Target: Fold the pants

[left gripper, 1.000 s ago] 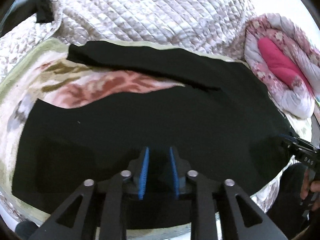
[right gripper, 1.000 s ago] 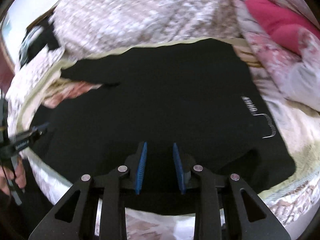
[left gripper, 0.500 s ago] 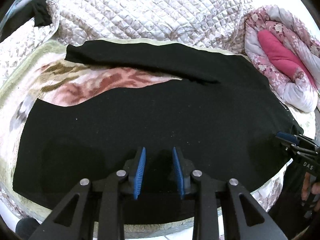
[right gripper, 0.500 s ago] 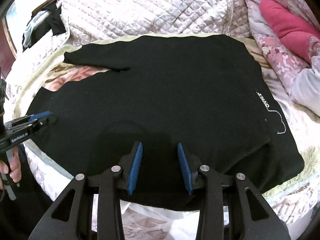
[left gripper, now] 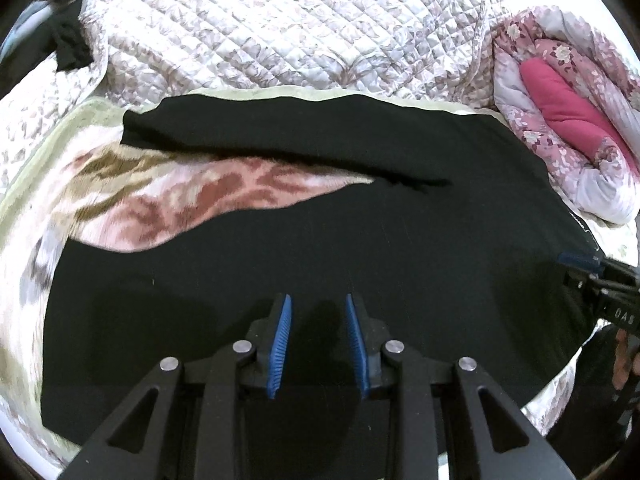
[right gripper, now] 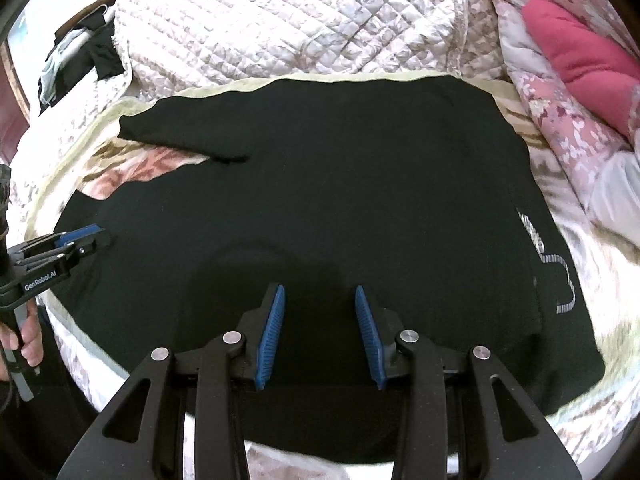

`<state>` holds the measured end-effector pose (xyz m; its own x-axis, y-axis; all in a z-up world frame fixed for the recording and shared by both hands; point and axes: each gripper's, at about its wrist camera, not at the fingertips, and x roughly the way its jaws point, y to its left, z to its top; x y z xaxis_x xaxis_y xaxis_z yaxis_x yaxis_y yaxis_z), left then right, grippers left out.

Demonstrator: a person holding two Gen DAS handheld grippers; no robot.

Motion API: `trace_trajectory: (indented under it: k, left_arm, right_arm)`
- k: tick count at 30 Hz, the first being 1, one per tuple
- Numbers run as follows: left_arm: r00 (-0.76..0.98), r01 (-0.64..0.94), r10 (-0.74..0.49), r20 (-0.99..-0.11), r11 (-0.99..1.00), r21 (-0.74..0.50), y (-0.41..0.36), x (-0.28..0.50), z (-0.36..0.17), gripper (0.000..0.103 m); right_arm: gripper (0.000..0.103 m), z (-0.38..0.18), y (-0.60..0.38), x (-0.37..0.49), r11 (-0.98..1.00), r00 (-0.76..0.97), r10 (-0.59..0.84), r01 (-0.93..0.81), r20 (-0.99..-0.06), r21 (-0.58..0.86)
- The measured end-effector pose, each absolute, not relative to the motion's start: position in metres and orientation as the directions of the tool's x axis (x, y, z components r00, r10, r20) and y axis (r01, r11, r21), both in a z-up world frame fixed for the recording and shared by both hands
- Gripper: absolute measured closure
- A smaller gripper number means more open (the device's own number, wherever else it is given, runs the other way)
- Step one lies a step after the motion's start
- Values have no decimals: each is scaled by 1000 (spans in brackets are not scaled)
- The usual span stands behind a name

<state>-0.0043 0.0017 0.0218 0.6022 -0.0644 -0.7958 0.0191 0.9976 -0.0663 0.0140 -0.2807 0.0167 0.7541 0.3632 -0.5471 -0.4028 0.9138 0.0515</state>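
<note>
Black pants (left gripper: pixel 360 248) (right gripper: pixel 360 184) lie spread flat on a bed. The waist, with white lettering and a drawstring (right gripper: pixel 560 276), is at the right, and both legs run left. The far leg (left gripper: pixel 248 136) and the near leg (left gripper: pixel 168 300) are parted, and a patterned blanket (left gripper: pixel 192 200) shows between them. My left gripper (left gripper: pixel 317 300) hovers open over the near leg, nothing between its blue pads (left gripper: pixel 280 340). My right gripper (right gripper: pixel 319 290) stands open above the seat area, also with nothing in it. The left gripper (right gripper: pixel 76 240) and the right gripper (left gripper: pixel 580 258) each show in the other's view.
A white quilted bedspread (left gripper: pixel 280 28) is bunched behind the pants. A rolled pink floral duvet (left gripper: pixel 560 120) lies at the right. Dark clothes (right gripper: pixel 92 56) hang at the far left. A hand (right gripper: pixel 24 332) holds the left gripper's handle. The bed's near edge (right gripper: pixel 80 344) runs below the pants.
Both pairs of jaws have widened a little, the right more. The right gripper has drawn back slightly from the cloth. The pants now lie flatter and in sharper view.
</note>
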Motion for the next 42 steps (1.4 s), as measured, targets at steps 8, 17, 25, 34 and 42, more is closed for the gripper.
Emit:
trace_trajectory:
  k: [8, 17, 25, 34, 42]
  left_arm:
    - [618, 24, -58, -784, 998, -55, 20, 45, 36, 68]
    - [638, 3, -36, -769, 999, -45, 50, 122, 46, 57]
    - [621, 0, -23, -784, 1000, -29, 55, 195, 29, 52]
    - [574, 2, -39, -818, 999, -46, 51, 247, -3, 44]
    - [576, 57, 9, -817, 997, 51, 29, 252, -6, 61]
  right_arm:
    - [40, 55, -279, 54, 898, 750, 398, -436, -529, 58]
    - [40, 97, -277, 124, 890, 764, 377, -455, -524, -23]
    - [40, 106, -261, 198, 871, 751, 351, -481, -559, -99]
    - [40, 100, -248, 277, 869, 735, 284, -469, -616, -158]
    - [90, 96, -229, 286, 851, 718, 266, -489, -643, -194]
